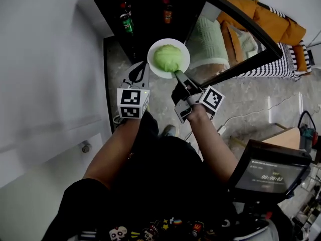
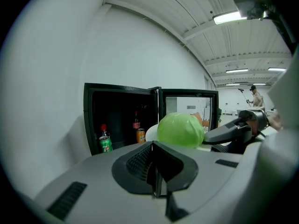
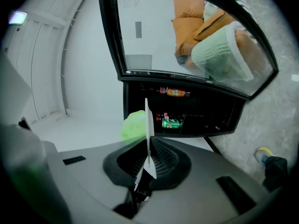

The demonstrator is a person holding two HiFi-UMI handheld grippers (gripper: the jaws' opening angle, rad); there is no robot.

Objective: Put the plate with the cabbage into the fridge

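White plate (image 3: 148, 125), seen edge-on, is pinched at its rim between the jaws of our right gripper (image 1: 178, 75). Our left gripper (image 1: 139, 73) has its jaws pressed together on nothing and hovers just beside the plate's left edge. The cabbage (image 1: 168, 57) is a round, smooth, pale green head on the middle of the plate. We hold it in the air at upper centre of the head view, in front of the open black fridge (image 1: 145, 4). The fridge's glass door (image 1: 235, 39) swings out to the upper right, and a green bottle (image 1: 127, 23) stands inside. Grey mottled floor (image 1: 251, 102) lies below, with a white wall (image 1: 45, 59) at left.
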